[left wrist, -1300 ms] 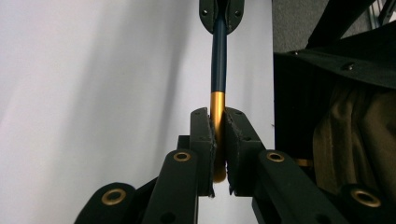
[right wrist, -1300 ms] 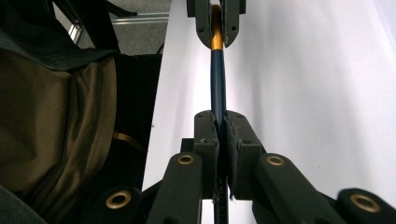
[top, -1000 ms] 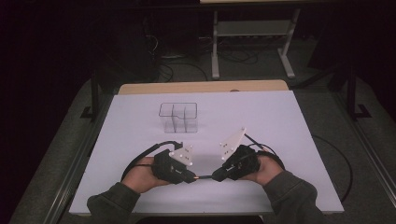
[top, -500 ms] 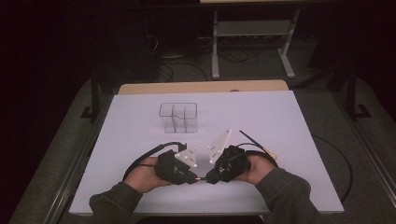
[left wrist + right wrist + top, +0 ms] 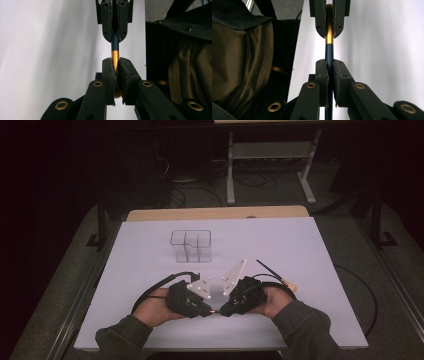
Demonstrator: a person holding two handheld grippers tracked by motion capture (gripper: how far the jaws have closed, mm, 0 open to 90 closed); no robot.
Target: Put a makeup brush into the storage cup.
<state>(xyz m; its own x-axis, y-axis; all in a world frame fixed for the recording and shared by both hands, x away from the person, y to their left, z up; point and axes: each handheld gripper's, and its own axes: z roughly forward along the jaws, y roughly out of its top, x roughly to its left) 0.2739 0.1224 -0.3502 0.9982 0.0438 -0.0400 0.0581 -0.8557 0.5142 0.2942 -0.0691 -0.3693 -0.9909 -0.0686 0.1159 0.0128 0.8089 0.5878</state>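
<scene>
White worktop (image 5: 310, 270) spreads under both my hands, low near its front edge. On the left, my left claw (image 5: 207, 310) points inward, jaws clamped on the gold end of a thin brush (image 5: 115, 53); in the left gripper view the gold ferrule sits pinched between the pads. The brush runs level between the two claws, just above the worktop. To the right, my right claw (image 5: 223, 310) faces the left one nearly tip to tip; its jaws have just been closing and now pinch the dark blue handle, as the right gripper view shows. The handle's far end pokes out behind my right hand. Farther back, left of centre, stands a clear divided holder (image 5: 190, 245), well apart.
</scene>
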